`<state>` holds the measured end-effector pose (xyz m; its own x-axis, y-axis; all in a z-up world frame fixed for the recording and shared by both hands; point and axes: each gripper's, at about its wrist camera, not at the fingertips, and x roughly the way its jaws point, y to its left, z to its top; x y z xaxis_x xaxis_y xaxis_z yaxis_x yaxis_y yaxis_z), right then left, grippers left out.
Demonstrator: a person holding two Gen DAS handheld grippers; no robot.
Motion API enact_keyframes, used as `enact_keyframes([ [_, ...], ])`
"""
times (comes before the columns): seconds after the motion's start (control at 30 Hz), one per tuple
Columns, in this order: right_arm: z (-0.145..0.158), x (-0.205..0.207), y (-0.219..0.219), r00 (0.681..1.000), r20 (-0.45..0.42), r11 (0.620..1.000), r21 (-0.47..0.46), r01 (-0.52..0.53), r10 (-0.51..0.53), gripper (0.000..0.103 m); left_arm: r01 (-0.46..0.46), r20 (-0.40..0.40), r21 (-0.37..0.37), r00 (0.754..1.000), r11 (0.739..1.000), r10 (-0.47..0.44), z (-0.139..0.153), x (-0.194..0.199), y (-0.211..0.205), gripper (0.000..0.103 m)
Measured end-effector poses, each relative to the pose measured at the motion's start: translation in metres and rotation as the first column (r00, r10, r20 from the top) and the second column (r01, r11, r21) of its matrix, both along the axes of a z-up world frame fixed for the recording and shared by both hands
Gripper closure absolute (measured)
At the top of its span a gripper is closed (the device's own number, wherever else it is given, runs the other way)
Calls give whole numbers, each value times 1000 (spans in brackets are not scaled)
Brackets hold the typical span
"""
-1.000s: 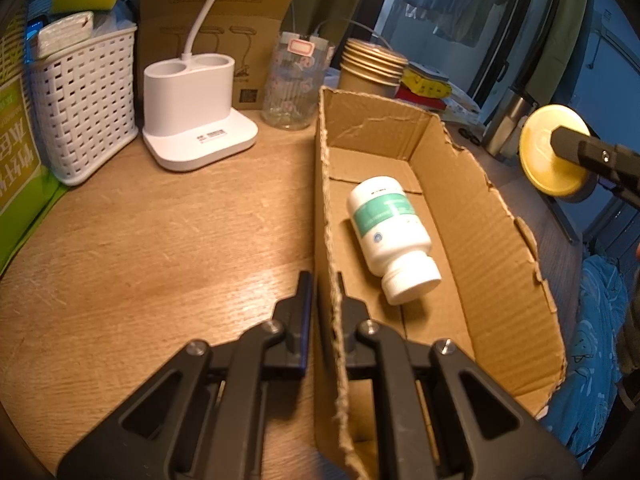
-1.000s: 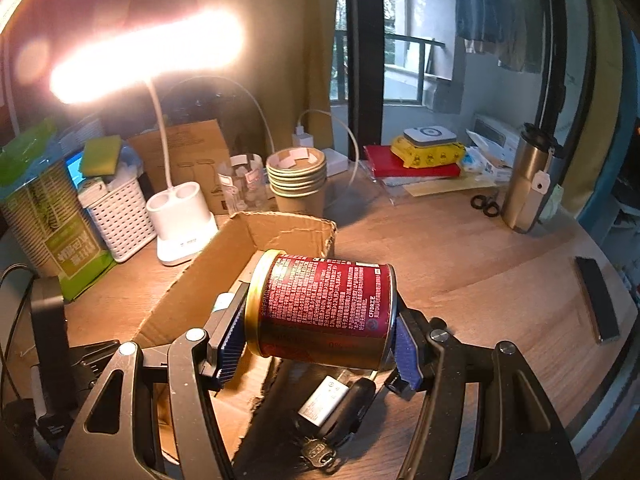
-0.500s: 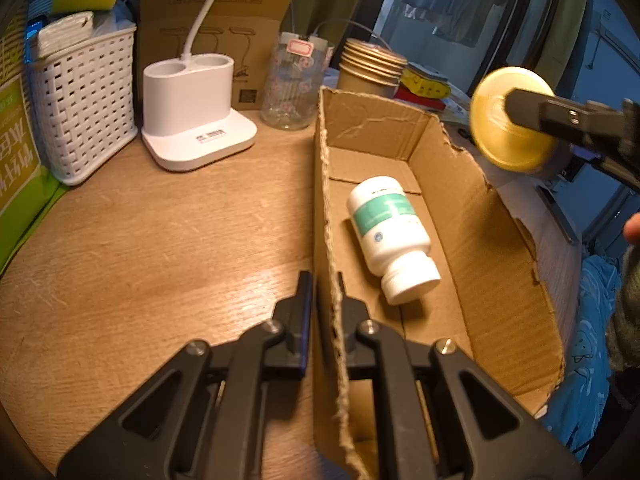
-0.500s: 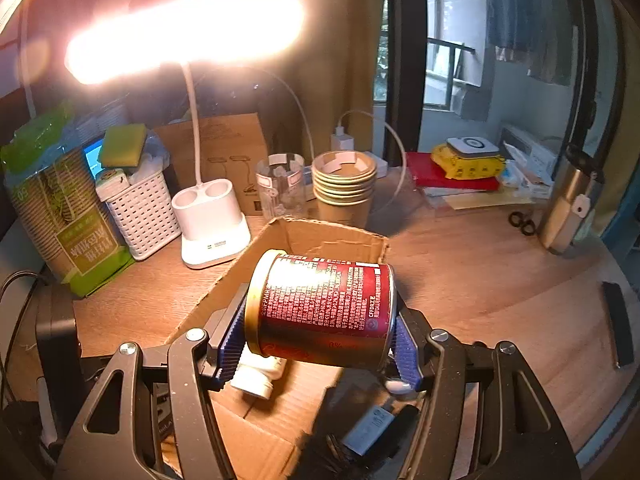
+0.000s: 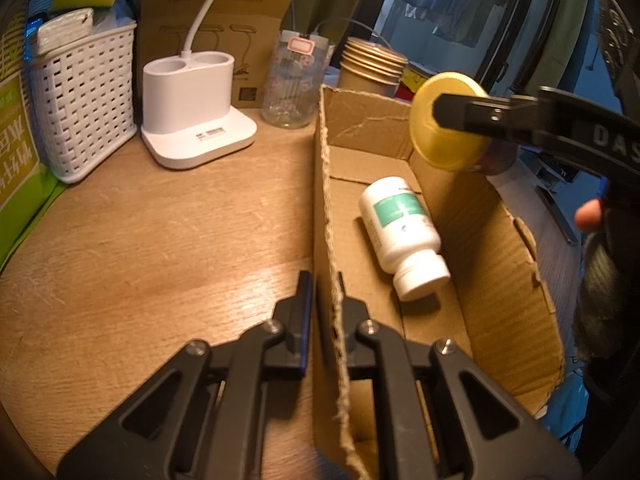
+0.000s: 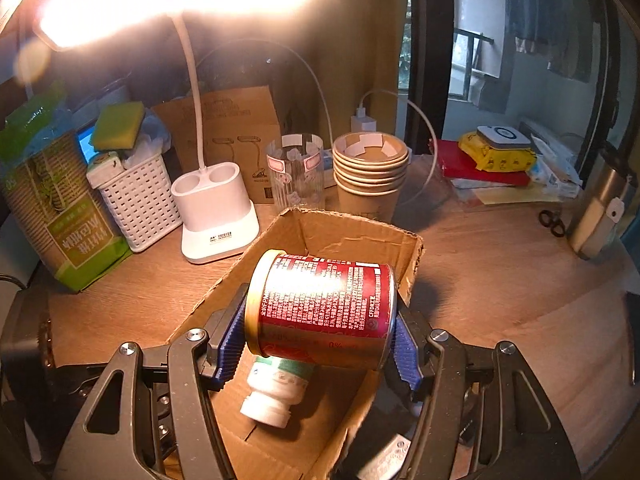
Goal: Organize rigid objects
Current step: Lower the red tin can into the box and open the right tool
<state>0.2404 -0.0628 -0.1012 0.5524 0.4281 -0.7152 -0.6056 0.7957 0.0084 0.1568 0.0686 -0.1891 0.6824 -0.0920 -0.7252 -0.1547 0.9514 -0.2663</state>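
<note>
While the left gripper (image 5: 325,300) stays low, its black jaws are pressed together on the torn, corrugated left wall of the box (image 5: 492,216), one finger outside, one inside. Rough brown cardboard, ragged along the top edge, long and shallow, open at the top.

Inside on the box floor lies a bottle (image 5: 402,228), smooth white plastic with a teal label, on its side, its ribbed cap toward the camera. From the right wrist view the same bottle (image 6: 276,384) peeks out beneath the load.

And that load: a can (image 6: 322,314), a squat cylinder with a glossy red printed wrap and a gold rim, held sideways in the right gripper (image 6: 320,340). The ridged blue pads (image 6: 230,340) pinch it end to end, one on each flat end. It hangs over the box, above the bottle, clear of the cardboard. In the left view the can's round yellow-gold end (image 5: 450,120) shows over the right wall, with a black finger across it.

Behind the box on the grainy wooden worktop (image 5: 140,240): a smooth white lamp base (image 5: 192,116) with two round wells and a bent white stalk, a woven-pattern white plastic basket (image 5: 84,96), a clear ribbed glass (image 5: 294,84), and a stack of brown paper cups (image 5: 372,66). The lamp head glares overhead in the right view.
</note>
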Motion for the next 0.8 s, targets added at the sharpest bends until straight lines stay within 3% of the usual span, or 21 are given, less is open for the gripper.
enact_keyframes([
  [0.8,-29,21,17,999,-40,996,-89,9,-13,37,0,1,2,1000,1000,0,-2,1,-1,95],
])
